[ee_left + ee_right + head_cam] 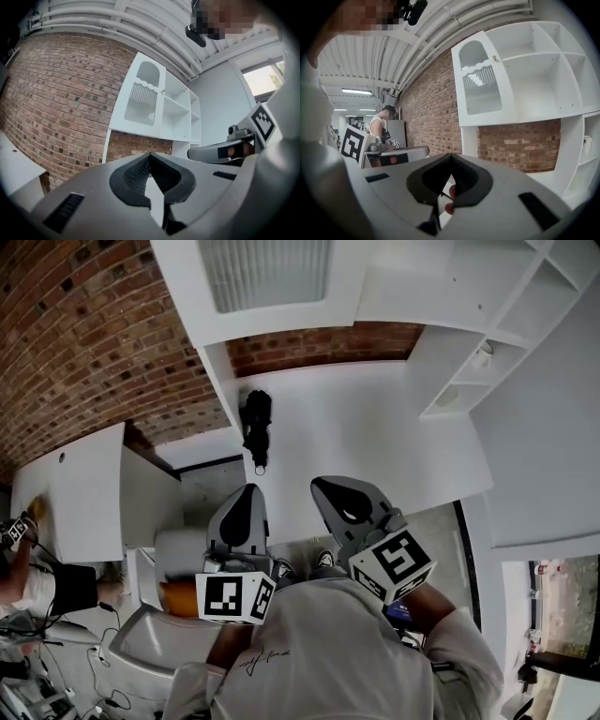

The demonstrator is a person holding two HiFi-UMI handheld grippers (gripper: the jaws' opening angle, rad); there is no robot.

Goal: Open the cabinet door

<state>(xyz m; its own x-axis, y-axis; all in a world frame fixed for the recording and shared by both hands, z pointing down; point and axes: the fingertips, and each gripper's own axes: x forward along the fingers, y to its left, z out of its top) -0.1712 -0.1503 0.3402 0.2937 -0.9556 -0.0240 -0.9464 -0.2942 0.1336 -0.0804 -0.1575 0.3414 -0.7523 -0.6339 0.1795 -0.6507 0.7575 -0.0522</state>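
Found cabinet door [483, 82] high against the brick wall [426, 93]: white, ribbed pane, apparently shut. Spotted a small knob [493, 58] at its edge, beside the open shelves [534, 70]. Noted white table [375, 437] below, with a black object [256, 423] lying toward its back.

Logged left tool [150, 157] pressed together, nothing between the jaws. Logged right tool [451, 159] likewise pressed together and empty. Placed both low, close to the chest, well apart from the door, touching nothing. Judged the task not yet begun; approach at most.

Risks, by judgement only:
- Could reach the knob with jaws pressed together and merely bump it; must spread first.
- Could slip off the knob: small, smooth-looking, little to pinch.
- Could pull straight out instead of along the hinge arc, losing grip or straining the hinge.
- Could clip the black object or the table edge when reaching up and across.
- Could not confirm hinge side; likely opposite the knob.
- Could catch the idle tool with the swinging door if parked in its path.
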